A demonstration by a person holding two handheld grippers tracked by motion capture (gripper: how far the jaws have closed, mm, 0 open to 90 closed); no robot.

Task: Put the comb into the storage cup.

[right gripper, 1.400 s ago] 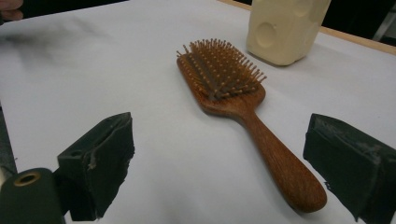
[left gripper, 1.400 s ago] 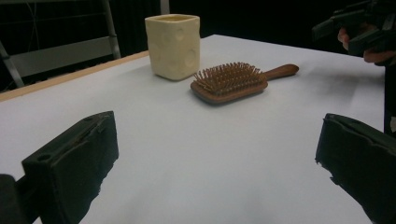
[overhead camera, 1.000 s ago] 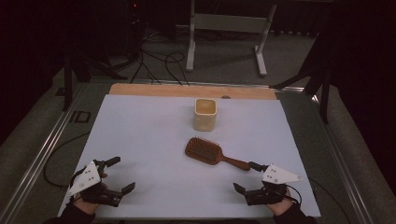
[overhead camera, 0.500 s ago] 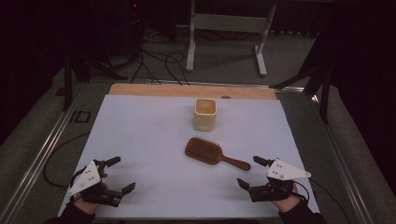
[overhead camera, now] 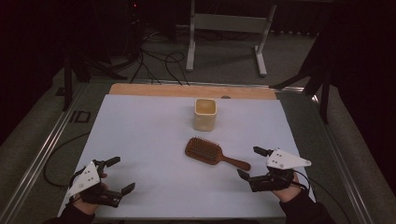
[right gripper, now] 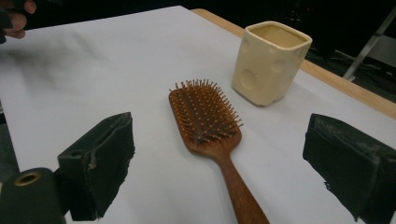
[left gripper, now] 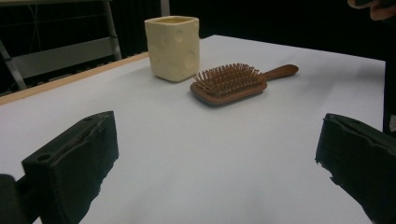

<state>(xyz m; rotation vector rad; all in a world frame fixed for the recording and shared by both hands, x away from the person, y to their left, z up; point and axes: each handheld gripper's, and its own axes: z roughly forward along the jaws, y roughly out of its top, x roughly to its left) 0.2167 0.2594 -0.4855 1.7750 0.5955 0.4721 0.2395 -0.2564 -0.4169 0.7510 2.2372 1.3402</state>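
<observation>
A brown wooden paddle hairbrush [overhead camera: 208, 151] lies bristles up mid-table, its handle pointing right toward me. Behind it stands a cream square cup [overhead camera: 205, 114] with round dimples. My right gripper [overhead camera: 250, 162] is open, and the tip of the handle lies between its jaws without touching them. In the right gripper view the hairbrush [right gripper: 205, 116] runs up the middle between the jaws of the right gripper [right gripper: 224, 163], with the cup [right gripper: 271, 60] beyond. My left gripper [overhead camera: 122, 174] is open and empty at the near left. The left gripper view shows the left gripper [left gripper: 215, 172], the hairbrush [left gripper: 229, 81] and the cup [left gripper: 173, 46] farther off.
A white sheet [overhead camera: 149, 140] covers the table, with a wooden strip [overhead camera: 154, 90] along its far edge. Metal rails [overhead camera: 46, 149] run along both sides. Cables [overhead camera: 159, 60] and a stand's legs [overhead camera: 224, 23] lie on the dark floor beyond.
My right gripper has moved slightly forward, up to the brush handle's end. The left gripper, brush and cup have stayed where they were.
</observation>
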